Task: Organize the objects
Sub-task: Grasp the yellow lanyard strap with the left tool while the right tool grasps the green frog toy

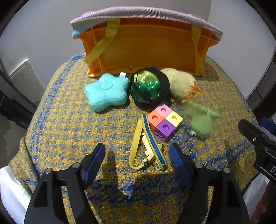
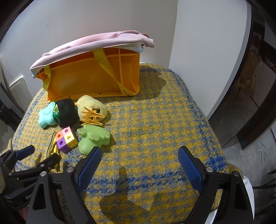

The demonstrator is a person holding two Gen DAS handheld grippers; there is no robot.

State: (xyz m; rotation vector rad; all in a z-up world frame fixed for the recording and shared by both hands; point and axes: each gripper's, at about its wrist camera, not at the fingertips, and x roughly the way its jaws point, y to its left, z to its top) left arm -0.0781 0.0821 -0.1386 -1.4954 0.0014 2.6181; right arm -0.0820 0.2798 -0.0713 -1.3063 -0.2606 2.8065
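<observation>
We see a small heap of toys: a teal star cushion (image 1: 107, 93), a green ball (image 1: 145, 87) in a black band, a four-coloured block cube (image 1: 164, 121), a green rubber frog (image 1: 201, 120) and a yellow strap (image 1: 146, 148), all near the middle of a table under a yellow-and-blue woven cloth (image 1: 69, 137) by white walls. Behind them an orange crate (image 1: 146, 50) lies on its side, pink cloth (image 1: 146, 14) draped over it, nothing visible inside. The left hand-held gripper (image 1: 137, 151) stands open around the strap, untouching; the right hand-held gripper (image 2: 139, 155) is open and empty

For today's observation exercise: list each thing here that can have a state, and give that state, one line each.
orange crate: tipped on its side, pink cloth draped on top
yellow carabiner: lying flat, ungripped
cube block: resting, untouched
left gripper: open, carabiner between jaws
right gripper: open, empty
</observation>
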